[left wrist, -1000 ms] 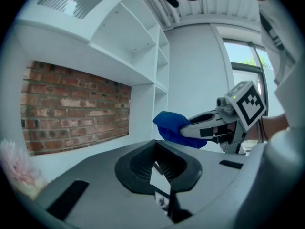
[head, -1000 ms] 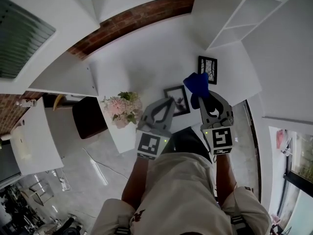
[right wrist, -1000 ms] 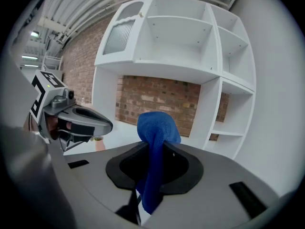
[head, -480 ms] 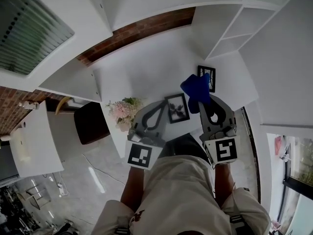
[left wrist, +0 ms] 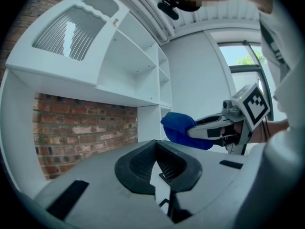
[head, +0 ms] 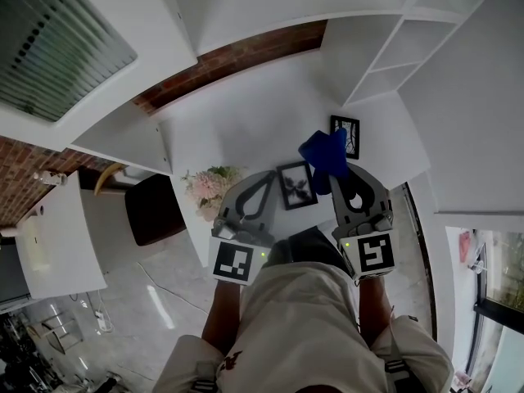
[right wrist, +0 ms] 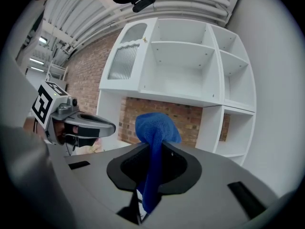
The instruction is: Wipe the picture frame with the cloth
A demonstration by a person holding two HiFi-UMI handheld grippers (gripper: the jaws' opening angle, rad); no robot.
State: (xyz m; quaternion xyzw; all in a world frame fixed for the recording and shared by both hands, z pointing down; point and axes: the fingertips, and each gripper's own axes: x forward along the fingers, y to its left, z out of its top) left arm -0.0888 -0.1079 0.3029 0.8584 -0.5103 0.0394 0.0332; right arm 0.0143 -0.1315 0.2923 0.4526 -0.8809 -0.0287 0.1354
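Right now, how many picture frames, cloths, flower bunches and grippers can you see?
Picture frames: 2
Blue cloths: 1
Flower bunches: 1
Grippers: 2
Total: 6

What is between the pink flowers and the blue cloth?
In the head view, the left tongs and then the picture frame at their tips lie between the flowers and the cloth.

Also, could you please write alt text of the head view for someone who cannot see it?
A person holds two grippers over a white table: the right gripper clamps a blue cloth beside a black picture frame held by the left gripper. A second frame and pink flowers are nearby.
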